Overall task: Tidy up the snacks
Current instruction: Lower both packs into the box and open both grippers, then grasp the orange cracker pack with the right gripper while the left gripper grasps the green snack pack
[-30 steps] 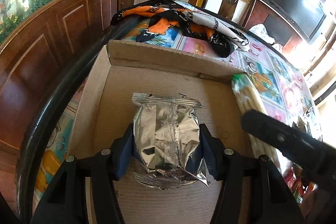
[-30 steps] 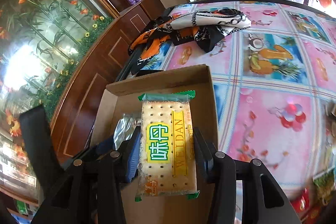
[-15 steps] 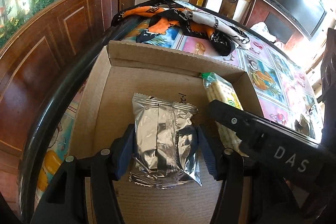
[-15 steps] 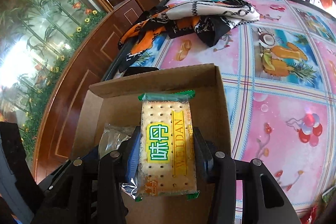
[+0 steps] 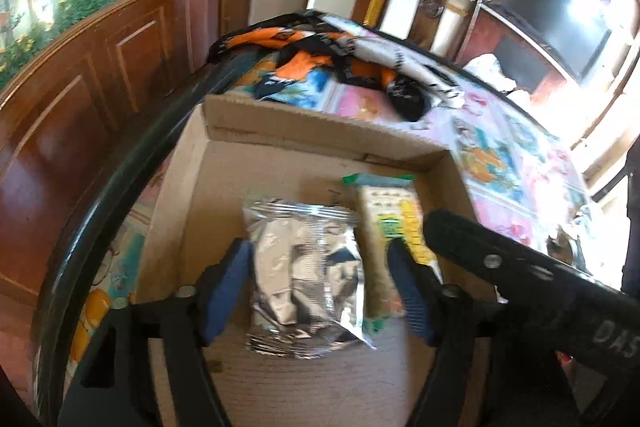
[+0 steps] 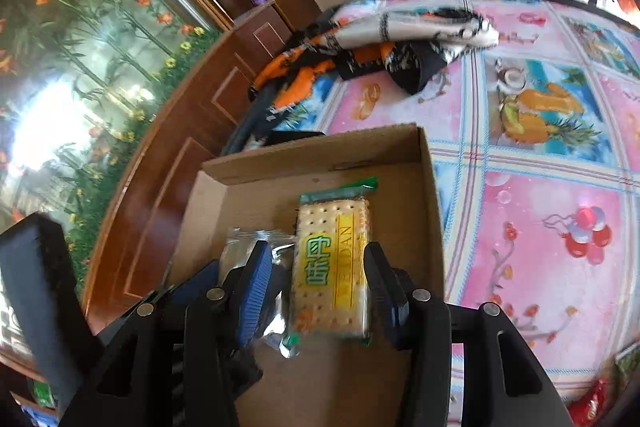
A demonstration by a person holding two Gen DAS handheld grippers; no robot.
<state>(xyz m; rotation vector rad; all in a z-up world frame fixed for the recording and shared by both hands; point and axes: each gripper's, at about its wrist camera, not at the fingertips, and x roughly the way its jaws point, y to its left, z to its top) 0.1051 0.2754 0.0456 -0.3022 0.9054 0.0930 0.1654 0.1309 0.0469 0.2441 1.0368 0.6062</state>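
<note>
Released, silver packet (image 5: 306, 277) lies in cardboard box (image 5: 320, 135) on floral tablecloth (image 6: 532, 211), left claw (image 5: 320, 275) open.

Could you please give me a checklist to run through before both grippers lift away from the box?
1. Silver foil packet lies on the floor of the cardboard box: ok.
2. Left gripper has let go: ok. Its jaws have just been opening, and a gap shows on each side of the packet between them.
3. Cracker packet is inside the box, beside the foil packet: ok.
4. Right gripper has let go: ok, it seems. A gap shows at one pad, and the other sits at the packet's edge.
5. Room between the two grippers: not ok. They crowd side by side over the box.
</note>
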